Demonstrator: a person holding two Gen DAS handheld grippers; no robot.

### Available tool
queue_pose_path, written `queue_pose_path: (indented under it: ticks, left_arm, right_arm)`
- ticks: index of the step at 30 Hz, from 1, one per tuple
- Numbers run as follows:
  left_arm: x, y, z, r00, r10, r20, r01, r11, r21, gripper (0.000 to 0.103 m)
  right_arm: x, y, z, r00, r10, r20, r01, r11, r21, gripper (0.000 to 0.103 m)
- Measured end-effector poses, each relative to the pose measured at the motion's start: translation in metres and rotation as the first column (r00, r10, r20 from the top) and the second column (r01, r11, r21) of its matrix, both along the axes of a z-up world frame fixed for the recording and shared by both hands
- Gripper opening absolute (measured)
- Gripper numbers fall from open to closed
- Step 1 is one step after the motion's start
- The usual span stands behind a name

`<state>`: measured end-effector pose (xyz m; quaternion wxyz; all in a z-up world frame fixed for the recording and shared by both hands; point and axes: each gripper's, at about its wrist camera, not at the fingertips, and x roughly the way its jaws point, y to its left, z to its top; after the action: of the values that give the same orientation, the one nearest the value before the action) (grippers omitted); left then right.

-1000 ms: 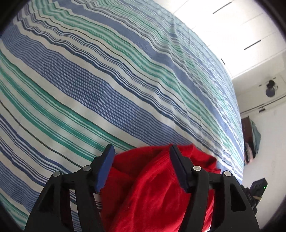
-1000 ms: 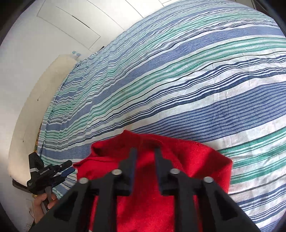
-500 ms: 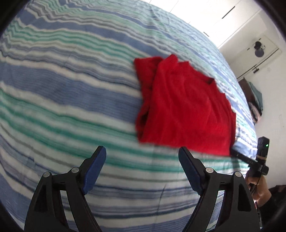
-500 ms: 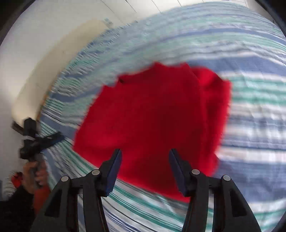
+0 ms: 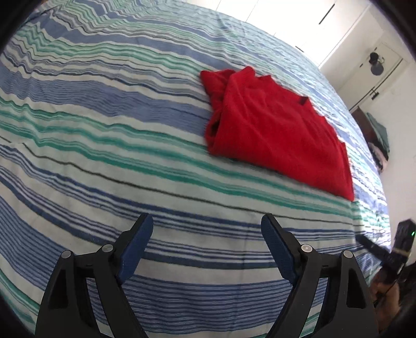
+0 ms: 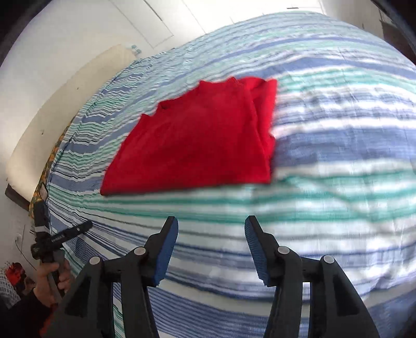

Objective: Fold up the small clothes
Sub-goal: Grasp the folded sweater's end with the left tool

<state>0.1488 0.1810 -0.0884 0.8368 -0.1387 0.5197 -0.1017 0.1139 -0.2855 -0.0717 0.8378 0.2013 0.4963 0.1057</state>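
Two tools hang over a striped bed, each with nothing between its blue pads. Left tool [image 5: 206, 231]: its fingers stand wide apart above bare bedspread, pointing steeply down at the sheet. Right tool [image 6: 211, 230]: its fingers are parted less widely and are opening at this moment, also over bare sheet, with no cloth touching either pad. In the right wrist view the left tool shows again near the bed's left edge, gripped by a hand [image 6: 50, 279] in a dark sleeve; in the left wrist view the right tool appears blurred by the bed's right edge.

Beyond both tools, well apart from the pads, lies the red garment [image 5: 275, 130], folded into a rough rectangle and flat on the bedspread [image 5: 104, 124], which carries blue, green and white stripes. It sits toward the middle of the bed, nearer the right edge than the left as the left wrist view shows it. One side shows a bunched double layer of fabric; a small notch like a neckline marks the far edge. White walls and cupboard doors [image 6: 145, 23] stand past the bed.
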Motion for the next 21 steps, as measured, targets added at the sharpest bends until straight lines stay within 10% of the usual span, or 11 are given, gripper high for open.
queue_pose_path:
  ticks: [11,14,16,21]
  left_arm:
    - [0.158,-0.021,-0.012,0.994,0.028,-0.104,-0.044,0.986,-0.163,0.081]
    - [0.177,-0.036,-0.032,0.986,-0.019,-0.165,-0.002,0.992,-0.128,0.057]
    - [0.178,-0.048,-0.036,0.981,-0.075,-0.178,0.059,0.994,-0.094,0.010]
    - [0.166,-0.049,0.005,0.993,-0.025,-0.114,0.011,0.993,-0.121,0.007]
  right_arm:
    - [-0.029,-0.011,-0.025,0.999,0.005,0.035,-0.004,1.000,-0.011,0.055]
    - [-0.033,-0.014,-0.030,0.998,0.012,0.065,-0.011,1.000,-0.010,0.055]
    - [-0.033,-0.014,-0.031,0.997,0.016,0.078,-0.016,1.000,0.000,0.058]
    - [-0.031,-0.014,-0.033,0.995,0.024,0.096,-0.026,0.999,0.024,0.063]
